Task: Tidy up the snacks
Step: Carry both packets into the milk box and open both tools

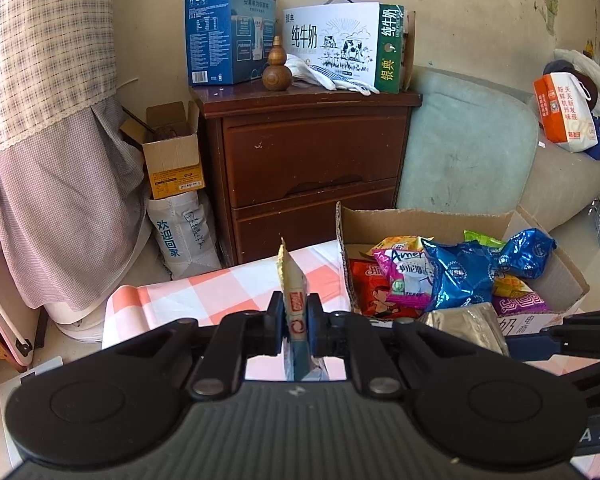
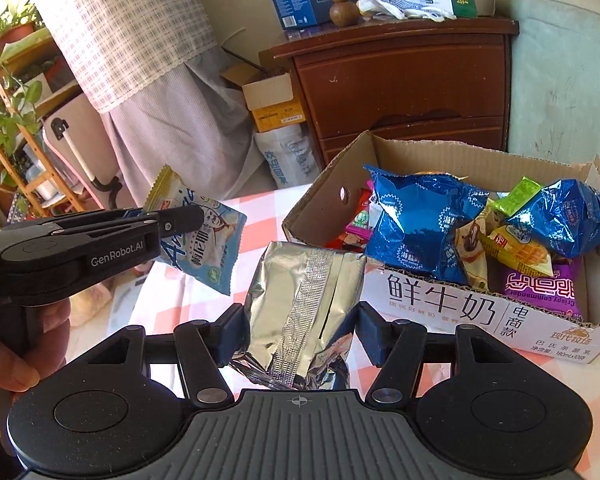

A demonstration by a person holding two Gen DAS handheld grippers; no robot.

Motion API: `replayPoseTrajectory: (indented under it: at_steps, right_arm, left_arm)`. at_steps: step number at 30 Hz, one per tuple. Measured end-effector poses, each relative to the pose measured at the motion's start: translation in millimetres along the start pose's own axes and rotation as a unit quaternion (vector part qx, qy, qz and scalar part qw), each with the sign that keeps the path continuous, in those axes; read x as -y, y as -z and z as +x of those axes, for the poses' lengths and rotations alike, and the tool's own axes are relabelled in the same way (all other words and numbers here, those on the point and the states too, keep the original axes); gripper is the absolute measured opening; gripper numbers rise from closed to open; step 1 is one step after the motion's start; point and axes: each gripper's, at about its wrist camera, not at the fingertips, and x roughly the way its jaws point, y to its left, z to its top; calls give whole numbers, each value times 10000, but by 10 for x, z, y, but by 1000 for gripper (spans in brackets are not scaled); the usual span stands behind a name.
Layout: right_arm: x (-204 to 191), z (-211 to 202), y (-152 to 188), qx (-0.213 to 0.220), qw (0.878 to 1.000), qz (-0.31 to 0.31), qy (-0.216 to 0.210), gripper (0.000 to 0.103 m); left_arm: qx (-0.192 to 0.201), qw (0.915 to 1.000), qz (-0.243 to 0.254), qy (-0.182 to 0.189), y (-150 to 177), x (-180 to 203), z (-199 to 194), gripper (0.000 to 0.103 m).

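Note:
My left gripper (image 1: 294, 322) is shut on a thin light-blue and yellow snack packet (image 1: 294, 304), held edge-on above the checked table; it also shows flat in the right wrist view (image 2: 204, 236), pinched by the left gripper (image 2: 188, 216). My right gripper (image 2: 300, 328) is shut on a silver foil bag (image 2: 300, 300), held upright just left of the cardboard box (image 2: 452, 312). The silver bag also shows in the left wrist view (image 1: 468, 326). The box (image 1: 420, 220) holds several snack bags, among them blue foil ones (image 2: 424, 220).
A table with an orange-and-white checked cloth (image 1: 204, 292) lies under both grippers. Behind stand a brown drawer cabinet (image 1: 312, 160) with milk cartons (image 1: 340, 44) and a wooden gourd (image 1: 277, 66), a small open carton (image 1: 174, 152), and a sofa (image 1: 468, 148).

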Motion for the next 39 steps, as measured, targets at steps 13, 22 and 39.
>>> replayPoseTrajectory:
  at_steps: [13,22,39]
  right_arm:
    - [69,-243,-218,631,9975,-117,311,59]
    - [341,-378,-392,1125,9905,131,780,59]
    - [799,-120,-597,1280,9803,714,1327,59]
  left_arm:
    - [232,9992,-156,268,-246,277,86,9]
    - [362,9983,-138,427,-421,479,259,9]
    - [323,9977,-279,529,-612,652,689,9]
